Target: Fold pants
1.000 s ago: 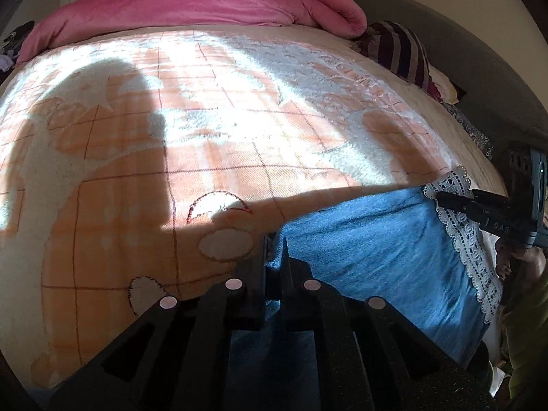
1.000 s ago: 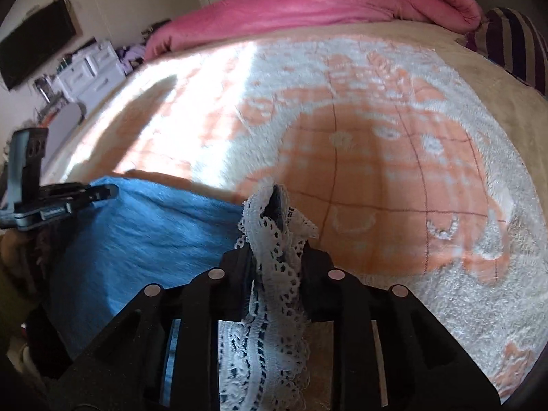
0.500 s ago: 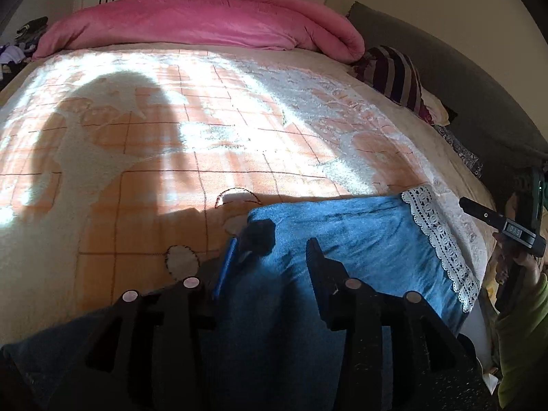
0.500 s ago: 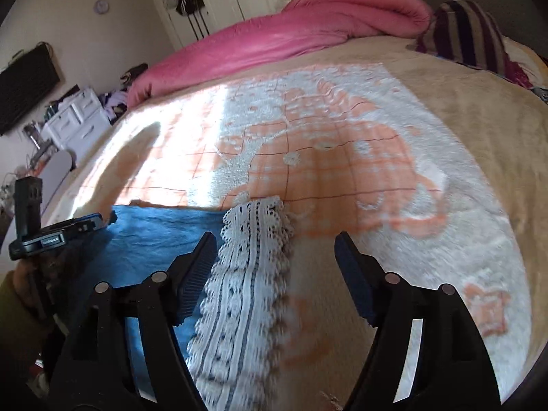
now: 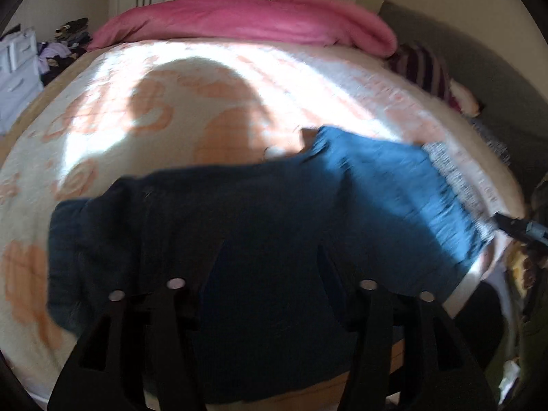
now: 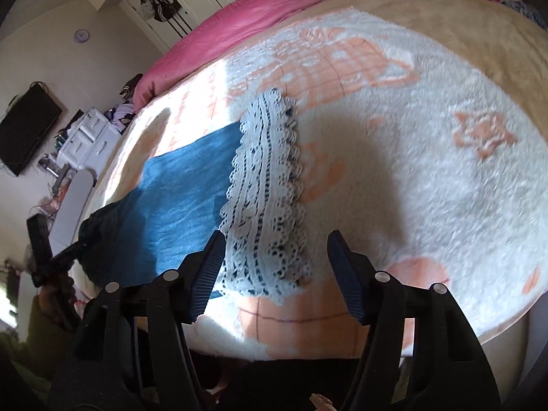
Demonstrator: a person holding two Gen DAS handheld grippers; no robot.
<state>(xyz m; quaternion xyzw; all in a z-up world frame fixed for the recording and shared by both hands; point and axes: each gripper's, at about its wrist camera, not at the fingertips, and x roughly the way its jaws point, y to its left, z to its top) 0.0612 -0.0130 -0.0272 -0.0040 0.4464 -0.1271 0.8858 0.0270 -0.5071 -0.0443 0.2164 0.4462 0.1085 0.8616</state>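
The blue pants (image 6: 178,191) lay spread flat across the near edge of the bed (image 6: 428,171), on a white blanket with orange patterns. Their lace cuff (image 6: 263,205) sat toward the middle of the right wrist view, running from about 12 o'clock down toward 6 o'clock just ahead of the right tool (image 6: 274,274). The blue cloth stretched away from the cuff toward 9 o'clock. In the left wrist view the pants (image 5: 308,212) filled the lower half, the darker shaded part at 8 o'clock and the sunlit leg reaching to the lace cuff (image 5: 455,178) at 3 o'clock.

The right tool stood wide, gripping nothing, its jaws on either side of the cuff's near end but apart from it. The left tool (image 5: 270,274) was also wide and empty above the cloth.

Judged from this, the garment appeared laid out lengthwise with the legs probably stacked one upon the other, though blur in the left view made the layers hard to count. The crosswise folds, cuff end toward waist, seemed not yet made. A pink duvet (image 5: 246,20) lay at 12 o'clock.
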